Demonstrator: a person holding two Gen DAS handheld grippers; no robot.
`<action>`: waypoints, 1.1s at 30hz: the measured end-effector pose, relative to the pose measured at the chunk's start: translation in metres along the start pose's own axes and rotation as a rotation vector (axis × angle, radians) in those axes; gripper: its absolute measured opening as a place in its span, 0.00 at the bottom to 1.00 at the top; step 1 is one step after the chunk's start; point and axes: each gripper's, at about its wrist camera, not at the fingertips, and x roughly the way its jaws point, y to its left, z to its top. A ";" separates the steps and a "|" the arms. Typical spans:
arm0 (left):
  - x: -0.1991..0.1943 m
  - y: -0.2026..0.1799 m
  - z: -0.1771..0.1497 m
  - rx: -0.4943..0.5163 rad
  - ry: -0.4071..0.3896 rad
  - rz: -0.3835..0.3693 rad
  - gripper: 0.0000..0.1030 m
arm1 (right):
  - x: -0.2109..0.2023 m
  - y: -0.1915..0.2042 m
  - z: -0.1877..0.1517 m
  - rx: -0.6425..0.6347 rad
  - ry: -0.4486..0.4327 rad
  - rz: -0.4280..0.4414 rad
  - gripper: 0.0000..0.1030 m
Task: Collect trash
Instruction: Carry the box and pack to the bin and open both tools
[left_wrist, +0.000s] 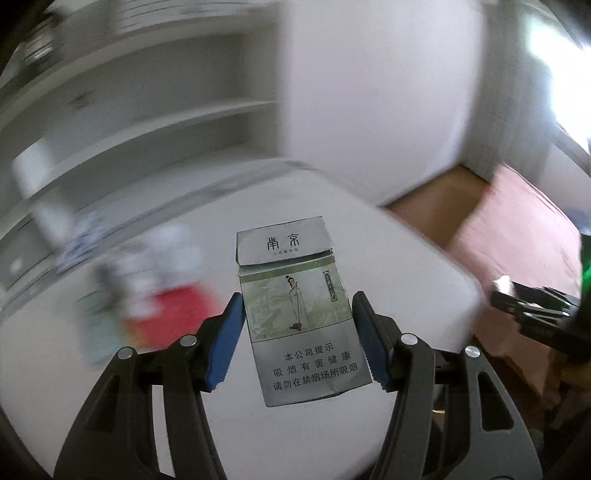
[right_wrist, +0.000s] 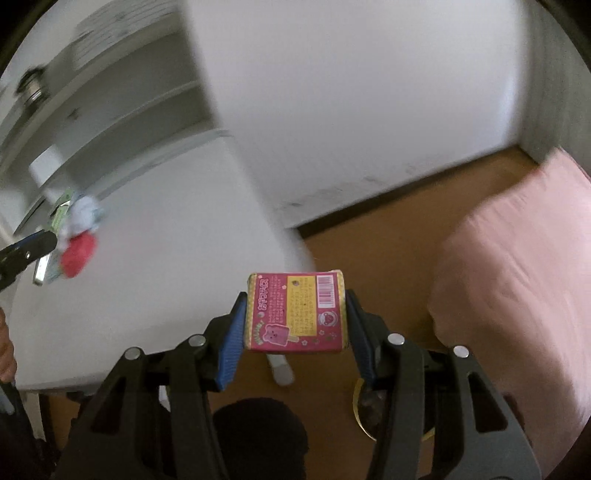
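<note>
Both wrist cams look forward-down along their fingers, close over the white table (left_wrist: 155, 369) (right_wrist: 155, 266). Shared: table, shelves, pink bedding (left_wrist: 517, 236) (right_wrist: 517, 266).

Daylight is flaring white at two o'clock in the left wrist view, washing out detail there. Motion blur is smearing the shelves (left_wrist: 147, 92) and the clutter on the surface (left_wrist: 314, 192), while the cigarette pack (left_wrist: 299, 310) and snack box (right_wrist: 297, 312) are staying sharp. Fisheye bending is curving every edge, with dark vignetting at the corners.
</note>
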 end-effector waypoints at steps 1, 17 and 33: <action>0.007 -0.025 0.003 0.035 0.003 -0.048 0.57 | -0.003 -0.021 -0.007 0.042 0.004 -0.027 0.49; 0.167 -0.291 -0.068 0.392 0.297 -0.487 0.57 | 0.025 -0.223 -0.118 0.429 0.201 -0.256 0.49; 0.248 -0.318 -0.112 0.442 0.448 -0.489 0.59 | 0.072 -0.243 -0.146 0.536 0.317 -0.179 0.50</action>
